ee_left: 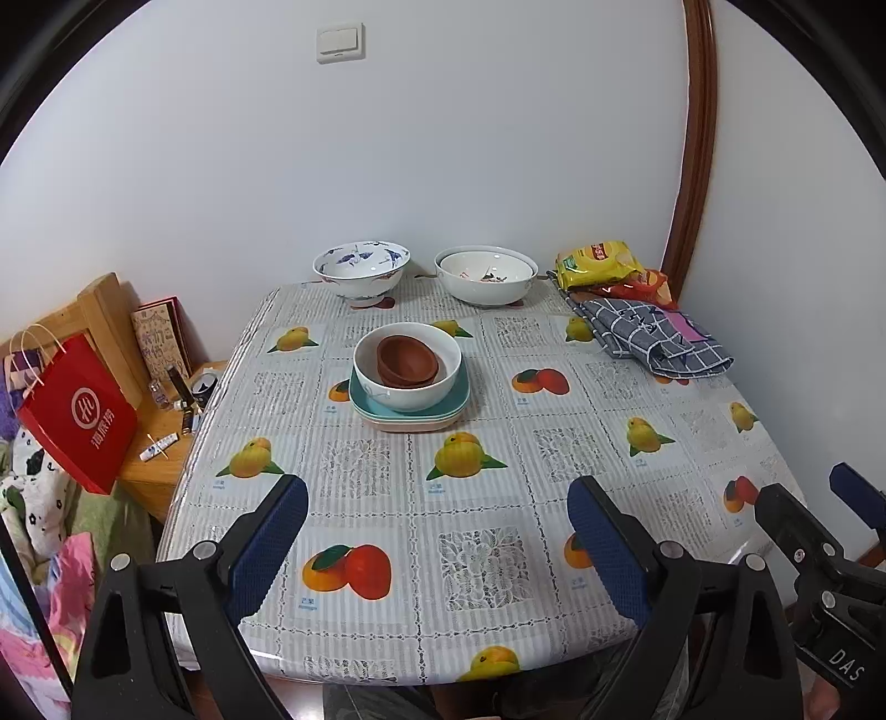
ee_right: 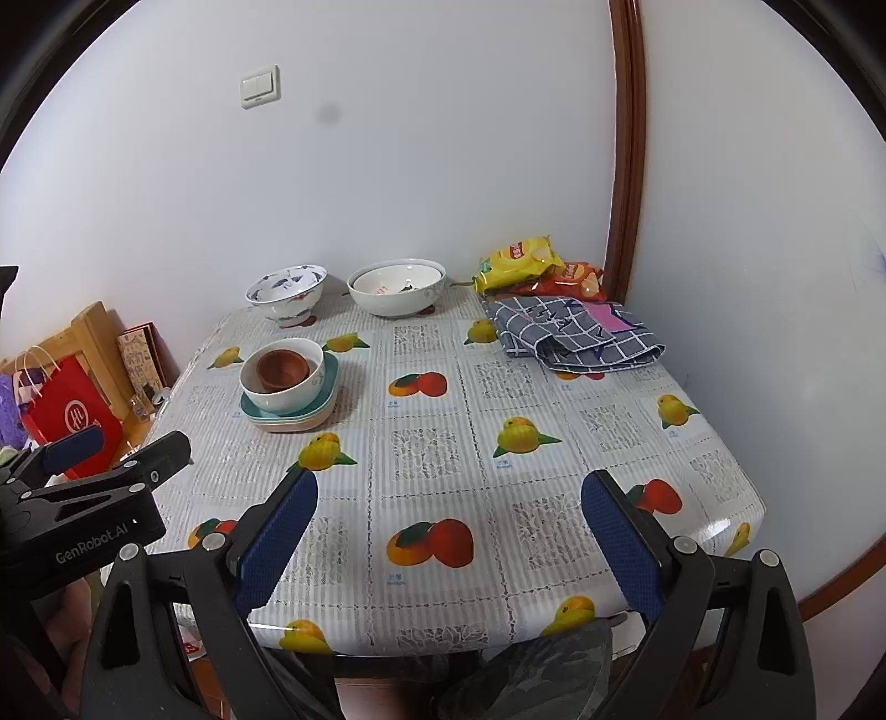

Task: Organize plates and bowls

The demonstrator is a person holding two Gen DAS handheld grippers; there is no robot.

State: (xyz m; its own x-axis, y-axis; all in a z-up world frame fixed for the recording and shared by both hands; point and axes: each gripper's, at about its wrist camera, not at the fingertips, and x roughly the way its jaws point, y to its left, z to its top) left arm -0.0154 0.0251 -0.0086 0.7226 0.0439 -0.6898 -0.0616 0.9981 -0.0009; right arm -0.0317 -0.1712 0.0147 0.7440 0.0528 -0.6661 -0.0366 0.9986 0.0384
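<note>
While both grippers hang above the near edge of the table (ee_left: 554, 343), the stack of dishes stands toward the table's middle, on a fruit-printed cloth. Left gripper (ee_left: 437, 531): jaws spread wide, blue pads well apart, nothing between them but bare cloth. Right gripper (ee_right: 448, 526): likewise wide open and empty; its black frame also shows at the right edge of the left wrist view.

Stack, bottom to top: a pinkish plate (ee_left: 410, 425), teal plates (ee_left: 365, 401) resting on it, a white bowl (ee_left: 407, 368) seated on the teal plates, and brown bowls (ee_left: 407, 360) nested inside the white bowl. Whether two or three brown bowls are nested cannot be told from these views.

Behind the stack, against the wall: a blue-patterned bowl (ee_left: 361, 271) on a foot, and to its right a large white bowl (ee_left: 485, 275), apparently itself two bowls nested, with dark marks inside. The two stand near each other without touching.

Right of the stack, at the table's far right corner: a yellow snack bag (ee_left: 601, 261) lying over an orange one, and just in front of them a folded grey checked cloth (ee_left: 653, 340).

Left of the table: a low wooden stand (ee_left: 155, 443) bearing small items, with a red paper bag (ee_left: 80, 418) beside it. A light switch (ee_left: 340, 42) is on the wall above.
</note>
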